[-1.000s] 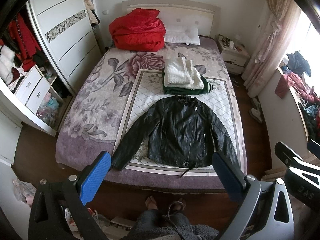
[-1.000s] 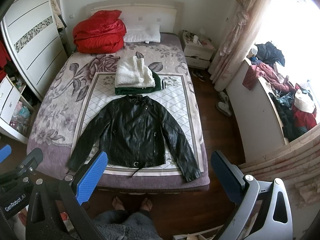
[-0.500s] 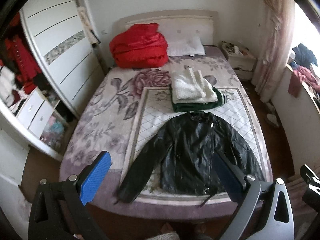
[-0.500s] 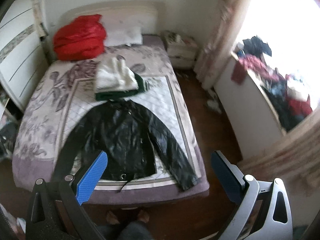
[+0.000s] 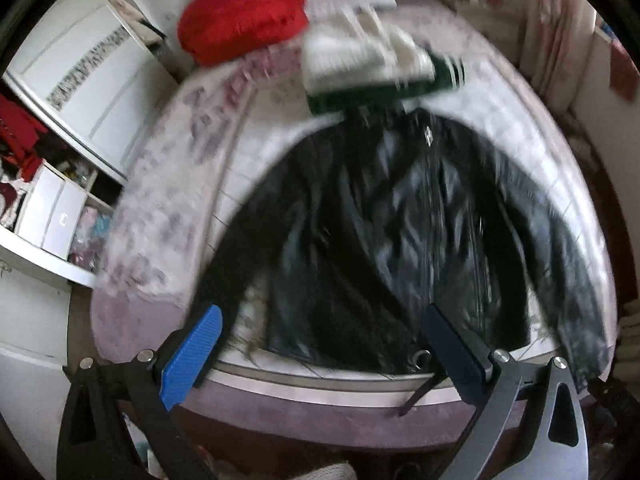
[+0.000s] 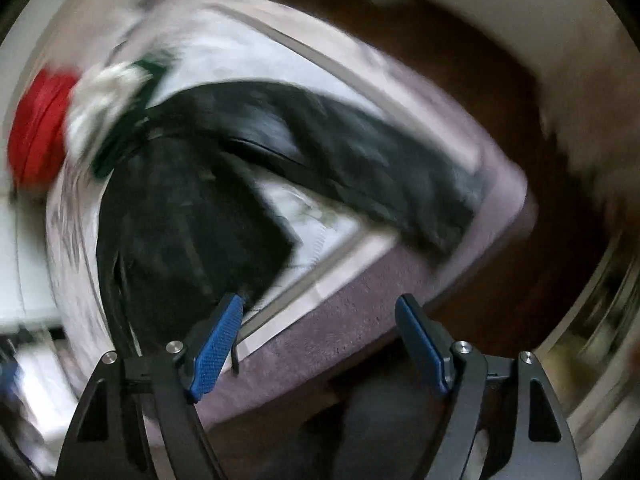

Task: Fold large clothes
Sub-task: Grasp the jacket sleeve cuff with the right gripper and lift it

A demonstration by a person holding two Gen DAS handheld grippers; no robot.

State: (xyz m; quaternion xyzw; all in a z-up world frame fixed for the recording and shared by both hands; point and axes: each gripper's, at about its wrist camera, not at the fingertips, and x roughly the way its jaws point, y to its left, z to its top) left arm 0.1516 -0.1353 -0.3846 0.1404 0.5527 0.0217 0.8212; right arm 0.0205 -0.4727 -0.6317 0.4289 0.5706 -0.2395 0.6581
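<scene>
A black leather jacket [image 5: 400, 220] lies flat and face up on the bed [image 5: 132, 312], sleeves spread out to both sides. It also shows in the right wrist view [image 6: 192, 216], with its right sleeve [image 6: 360, 168] running toward the bed's corner. My left gripper [image 5: 320, 344] is open and empty, low over the jacket's hem. My right gripper [image 6: 320, 336] is open and empty, above the bed's front edge beside the hem. Both views are blurred by motion.
A folded white and green pile [image 5: 372, 68] sits just beyond the jacket's collar. A red quilt [image 5: 240, 12] lies at the headboard. A white wardrobe [image 5: 80, 80] with open shelves stands left of the bed. Dark wood floor [image 6: 480, 100] runs along the right.
Both grippers have dropped from high above the room down close to the jacket's hem. The right view has tilted and swung toward the bed's right corner. Both stay open.
</scene>
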